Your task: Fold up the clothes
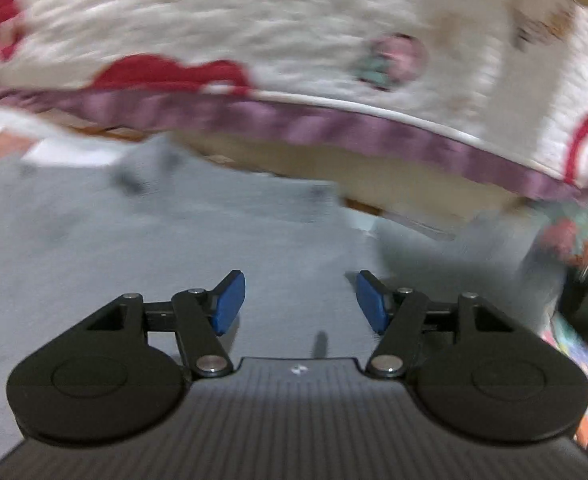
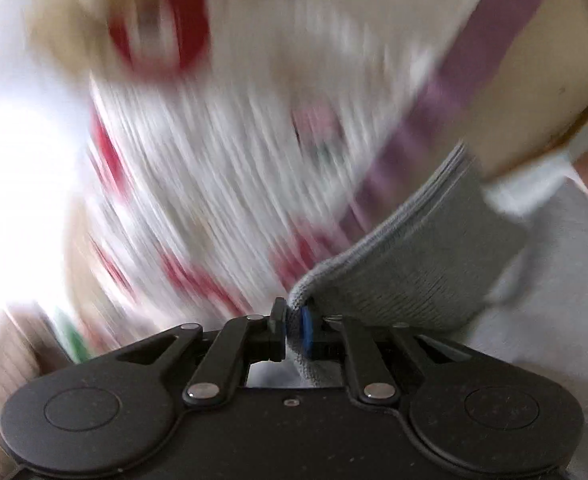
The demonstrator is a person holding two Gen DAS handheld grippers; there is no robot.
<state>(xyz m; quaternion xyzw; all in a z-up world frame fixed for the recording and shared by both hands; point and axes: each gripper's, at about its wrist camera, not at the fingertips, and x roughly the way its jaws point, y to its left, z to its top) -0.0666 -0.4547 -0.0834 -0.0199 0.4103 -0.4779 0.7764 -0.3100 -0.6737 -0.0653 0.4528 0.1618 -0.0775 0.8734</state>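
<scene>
- The right gripper [image 2: 293,330] is clamped on the ribbed hem of a grey knit garment [image 2: 414,276]; a pinch of the fabric sits between its closed pads, and the cloth fans out up and to the right from there.
- The left gripper [image 1: 301,304] has its jaws spread wide, nothing between its blue pads [image 1: 230,304]. It hangs above the same grey garment [image 1: 174,232], which lies spread flat below it.
- Largest in both views is a white quilted bedcover [image 1: 254,16] with red shapes and small pink motifs, heavily blurred. It fills the upper half of the left wrist view and most of the right wrist view [image 2: 222,152].
- A purple border strip [image 1: 334,128] runs along the edge of the bedcover, with a thin white piping line just above it; in the right wrist view the strip [image 2: 454,92] runs diagonally beside the raised grey hem.
- At the right edge of the left wrist view a patch of multicoloured patterned fabric [image 1: 582,236] shows, too blurred to identify.
</scene>
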